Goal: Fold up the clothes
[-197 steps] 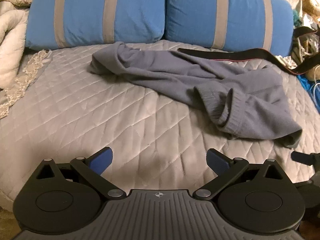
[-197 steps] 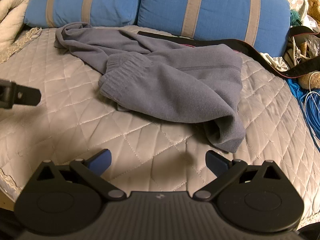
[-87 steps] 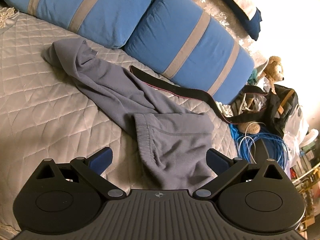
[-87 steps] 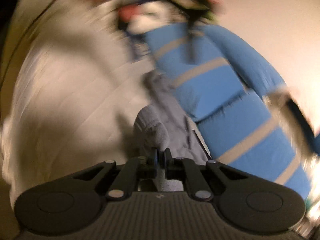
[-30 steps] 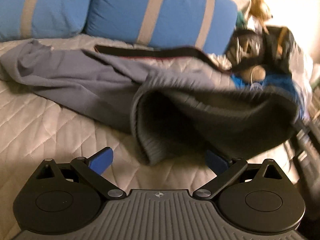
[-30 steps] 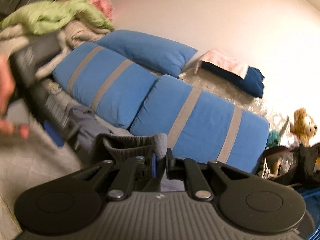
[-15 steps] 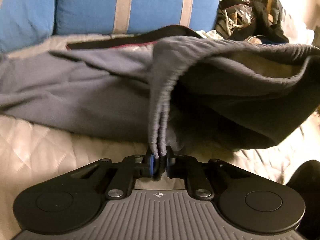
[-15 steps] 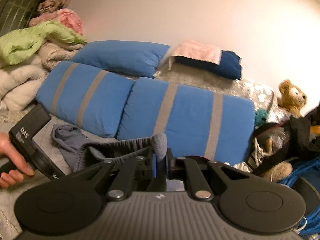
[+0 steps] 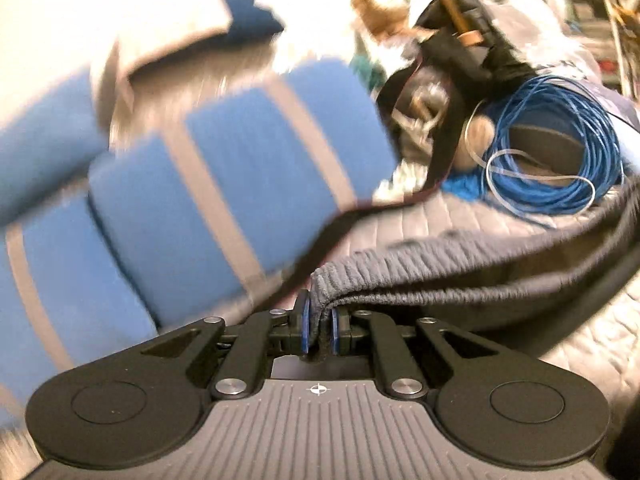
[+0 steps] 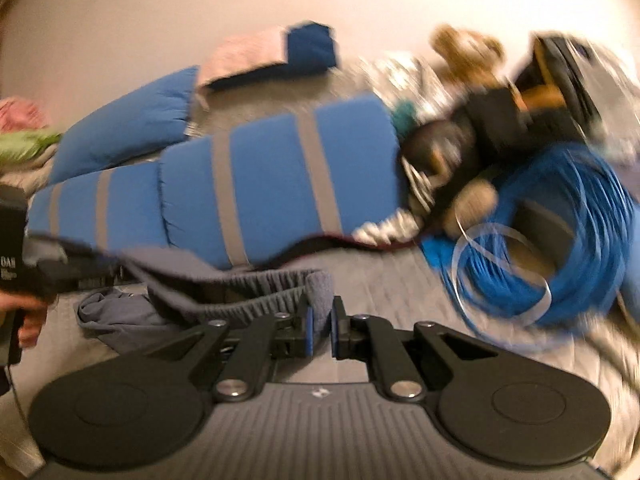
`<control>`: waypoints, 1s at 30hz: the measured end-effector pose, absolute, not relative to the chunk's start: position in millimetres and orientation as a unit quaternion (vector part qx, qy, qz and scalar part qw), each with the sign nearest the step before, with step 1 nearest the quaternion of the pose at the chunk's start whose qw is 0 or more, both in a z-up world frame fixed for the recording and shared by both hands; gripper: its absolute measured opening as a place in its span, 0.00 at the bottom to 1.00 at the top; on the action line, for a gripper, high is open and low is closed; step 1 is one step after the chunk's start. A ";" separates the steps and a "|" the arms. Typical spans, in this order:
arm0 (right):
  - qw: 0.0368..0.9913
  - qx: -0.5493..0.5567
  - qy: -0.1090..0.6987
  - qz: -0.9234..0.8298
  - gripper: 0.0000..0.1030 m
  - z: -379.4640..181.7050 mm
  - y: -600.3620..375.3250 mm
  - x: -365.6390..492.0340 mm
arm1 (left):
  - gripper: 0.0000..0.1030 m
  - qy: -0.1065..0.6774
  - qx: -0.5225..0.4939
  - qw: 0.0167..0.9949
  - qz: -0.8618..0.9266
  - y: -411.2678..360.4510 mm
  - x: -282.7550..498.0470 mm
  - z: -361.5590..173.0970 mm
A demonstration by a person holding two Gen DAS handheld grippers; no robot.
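Up over the quilted bed [image 9: 592,344], our left gripper [image 9: 319,330] and right gripper [image 10: 320,330] each pinch the grey sweatpants [image 9: 460,276] by the ribbed waistband. Between them the waistband hangs slack, the rest trailing on the bed.

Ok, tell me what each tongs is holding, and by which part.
Both grip the grey sweatpants: left tongs and right tongs each pinch the ribbed waistband.

Blue pillows [image 10: 272,184] wall off the back; cable coil [image 10: 560,248] crowds the right — open quilt [image 10: 392,284] between.
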State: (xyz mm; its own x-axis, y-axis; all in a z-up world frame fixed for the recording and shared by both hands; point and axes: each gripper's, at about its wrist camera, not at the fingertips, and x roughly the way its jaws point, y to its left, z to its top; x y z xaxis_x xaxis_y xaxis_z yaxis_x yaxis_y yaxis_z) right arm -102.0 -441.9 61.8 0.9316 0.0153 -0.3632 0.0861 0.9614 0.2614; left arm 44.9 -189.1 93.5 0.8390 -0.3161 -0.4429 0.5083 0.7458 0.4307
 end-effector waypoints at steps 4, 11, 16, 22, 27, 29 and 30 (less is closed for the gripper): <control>0.959 0.187 0.213 -0.028 0.08 51.3 -459.1 -115.5 | 0.09 0.105 0.329 0.911 -0.224 -246.2 42.8 108.0; 0.934 0.249 0.251 -0.044 0.08 27.3 -485.4 -131.5 | 0.12 0.032 0.391 0.897 -0.204 -346.6 54.8 77.5; 0.915 0.279 0.285 -0.068 0.18 8.2 -500.4 -128.5 | 0.55 0.037 0.449 0.878 -0.163 -391.0 72.2 39.7; 0.924 0.247 0.282 -0.081 0.68 8.6 -502.3 -132.1 | 0.90 0.035 0.444 0.879 -0.173 -378.1 64.9 37.7; 0.931 0.221 0.284 -0.066 0.72 18.1 -483.0 -125.9 | 0.90 0.046 0.432 0.884 -0.175 -344.3 52.5 47.7; 0.933 0.211 0.285 -0.059 0.77 21.9 -474.8 -123.1 | 0.90 0.056 0.428 0.885 -0.176 -324.5 44.9 51.6; 0.934 0.206 0.286 -0.056 0.78 23.9 -470.7 -121.7 | 0.90 0.063 0.424 0.886 -0.177 -312.9 40.6 53.5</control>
